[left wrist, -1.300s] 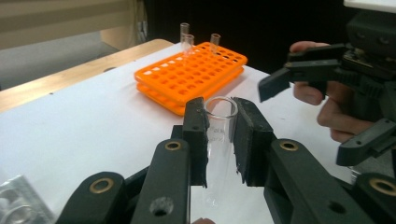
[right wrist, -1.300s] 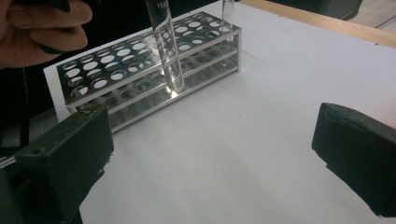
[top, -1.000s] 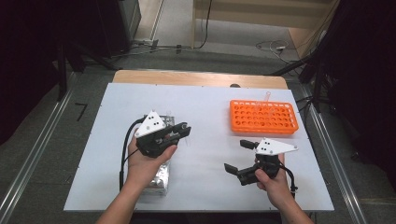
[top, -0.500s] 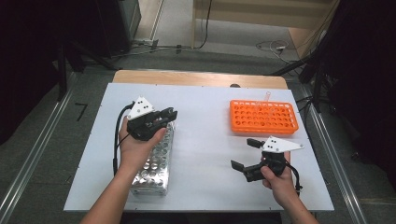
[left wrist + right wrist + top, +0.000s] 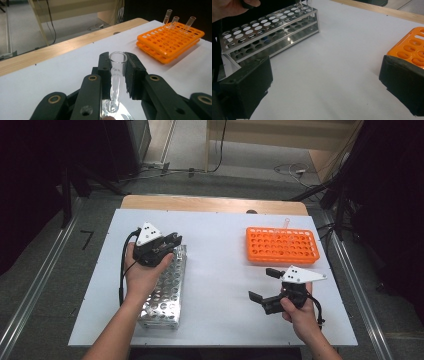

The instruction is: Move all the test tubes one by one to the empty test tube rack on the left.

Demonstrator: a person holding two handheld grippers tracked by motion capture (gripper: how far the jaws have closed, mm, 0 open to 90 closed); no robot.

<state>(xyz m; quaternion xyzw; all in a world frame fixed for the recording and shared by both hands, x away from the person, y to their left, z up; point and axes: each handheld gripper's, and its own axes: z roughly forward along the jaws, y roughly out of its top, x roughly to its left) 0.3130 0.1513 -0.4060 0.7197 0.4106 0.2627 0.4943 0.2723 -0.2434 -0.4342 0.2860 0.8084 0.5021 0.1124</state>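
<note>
White tabletop [image 5: 220, 285] under the rig, dark floor all round it. Using the shiny steel test-tube rack [image 5: 165, 292] as the landmark: nearest the person, well to the rack's right, the right gripper [image 5: 263, 286] sat with its jaws spread wide and nothing between them. It had barely budged compared with a second before.

At the rack's far end was the left gripper [image 5: 117, 66], clamped on a clear glass test tube [image 5: 116, 75]. A second back that hand was over the rack's near end; by now it had slid along to the far end and dipped a little, and the tube's rounded bottom was right above the rack's holes. I'd guess it was about to get slotted in.

Farther off, beyond and right of the rack, the orange plastic tube rack [image 5: 282, 245] held a few more tubes.
</note>
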